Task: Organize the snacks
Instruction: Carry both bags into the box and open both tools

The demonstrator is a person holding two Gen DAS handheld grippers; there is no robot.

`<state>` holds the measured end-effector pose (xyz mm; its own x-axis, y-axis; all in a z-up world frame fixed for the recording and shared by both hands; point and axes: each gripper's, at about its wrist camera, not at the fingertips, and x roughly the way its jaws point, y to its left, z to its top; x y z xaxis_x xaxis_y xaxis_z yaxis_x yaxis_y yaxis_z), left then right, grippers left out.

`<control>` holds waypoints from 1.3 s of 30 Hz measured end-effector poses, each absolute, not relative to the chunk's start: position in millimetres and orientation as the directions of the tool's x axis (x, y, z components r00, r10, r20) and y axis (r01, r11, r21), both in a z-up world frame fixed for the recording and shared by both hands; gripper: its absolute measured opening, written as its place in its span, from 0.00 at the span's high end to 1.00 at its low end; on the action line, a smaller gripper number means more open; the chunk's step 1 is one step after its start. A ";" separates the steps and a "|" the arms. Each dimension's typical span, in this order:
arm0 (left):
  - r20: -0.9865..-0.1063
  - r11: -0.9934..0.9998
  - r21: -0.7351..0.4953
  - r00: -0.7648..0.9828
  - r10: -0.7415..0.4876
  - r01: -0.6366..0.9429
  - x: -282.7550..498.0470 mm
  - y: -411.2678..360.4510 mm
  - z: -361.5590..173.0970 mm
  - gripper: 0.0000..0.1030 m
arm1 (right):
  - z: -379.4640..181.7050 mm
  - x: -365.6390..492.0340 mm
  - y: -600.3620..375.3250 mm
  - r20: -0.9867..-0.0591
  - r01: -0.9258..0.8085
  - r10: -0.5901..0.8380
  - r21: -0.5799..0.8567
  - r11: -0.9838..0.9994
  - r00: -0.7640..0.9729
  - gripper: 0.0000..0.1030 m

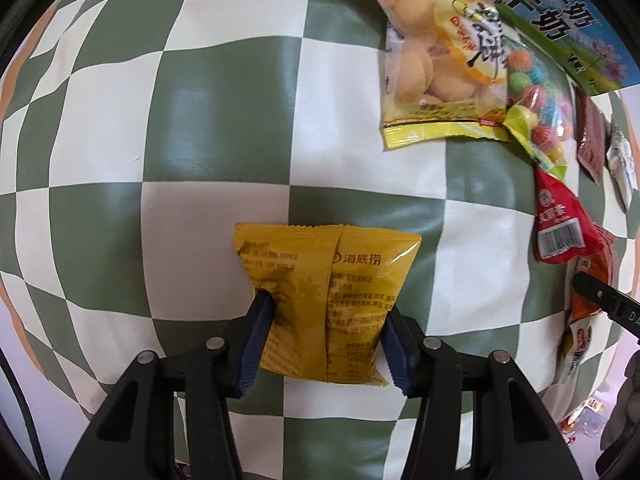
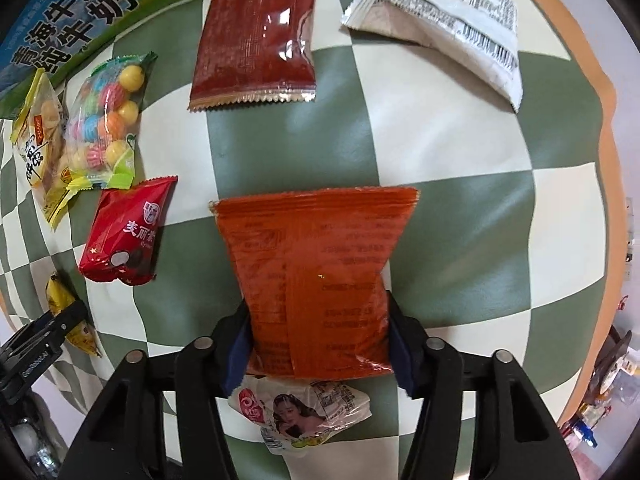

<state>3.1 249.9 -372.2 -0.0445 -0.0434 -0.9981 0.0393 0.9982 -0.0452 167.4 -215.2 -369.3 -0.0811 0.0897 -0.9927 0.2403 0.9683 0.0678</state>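
The left gripper (image 1: 326, 320) clamps the yellow packet (image 1: 324, 300) and the right gripper (image 2: 320, 332) the orange packet (image 2: 316, 280), both over the checkered cloth (image 1: 160, 120). The packets look light, soft, crinkly and slippery, so a grip across the middle suits them.

Layout of snacks on the table cover

We find one packet (image 1: 320, 300) between the left gripper (image 1: 326, 322) fingers and a second packet (image 2: 316, 280) between the right gripper (image 2: 318, 334) fingers, a crumpled wrapper (image 2: 304, 416) lying under the latter. In the right view, a candy bag (image 2: 104, 120) lies far left, overlapping a biscuit bag (image 2: 40, 140), with a small pouch (image 2: 124, 232) below it; two flat sachets (image 2: 256, 36) (image 2: 444, 24) lie at the top.
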 end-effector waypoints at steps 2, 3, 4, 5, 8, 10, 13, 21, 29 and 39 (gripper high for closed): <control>-0.996 0.997 -0.071 -0.046 -0.070 0.034 1.1 250.4 -363.2 0.54 | -361.7 166.3 -217.8 -0.992 0.243 0.101 0.081 0.967 -0.070 0.48; -0.996 0.996 -0.079 -0.045 -0.078 0.034 0.4 250.1 -358.8 0.54 | -357.0 167.9 -219.1 -0.992 0.244 0.108 0.089 0.966 -0.066 0.49; -0.996 0.996 -0.087 -0.039 -0.086 0.035 -0.5 249.1 -353.1 0.55 | -354.4 167.0 -219.3 -0.991 0.246 0.116 0.098 0.964 -0.062 0.49; -0.995 0.995 -0.091 -0.033 -0.090 0.037 -1.1 248.1 -347.8 0.55 | -349.5 165.0 -219.0 -0.990 0.250 0.127 0.110 0.962 -0.056 0.49; -0.994 0.992 -0.111 -0.003 -0.111 0.055 -2.0 243.6 -325.1 0.55 | -332.1 163.0 -216.4 -0.987 0.250 0.158 0.147 0.957 -0.025 0.49; -0.990 0.988 -0.140 0.016 -0.141 0.062 -0.5 239.7 -307.3 0.55 | -319.9 165.6 -215.0 -0.984 0.246 0.178 0.171 0.954 -0.005 0.49; -0.977 0.976 -0.207 0.044 -0.210 0.060 5.2 234.1 -274.3 0.55 | -294.6 170.7 -213.2 -0.977 0.232 0.209 0.213 0.949 0.040 0.49; -0.914 0.931 -0.339 0.189 -0.360 0.132 69.8 220.2 -164.1 0.55 | -205.8 218.5 -208.4 -0.928 0.171 0.317 0.351 0.921 0.197 0.49; -0.928 0.961 -0.225 0.266 -0.262 0.164 180.1 194.4 -144.6 0.55 | -145.9 336.5 -212.0 -0.895 0.107 0.305 0.355 0.929 0.325 0.49; -0.984 0.986 -0.145 0.090 -0.152 0.086 255.8 200.3 -235.1 0.54 | -211.0 422.3 -189.8 -0.923 0.133 0.332 0.361 0.923 0.194 0.49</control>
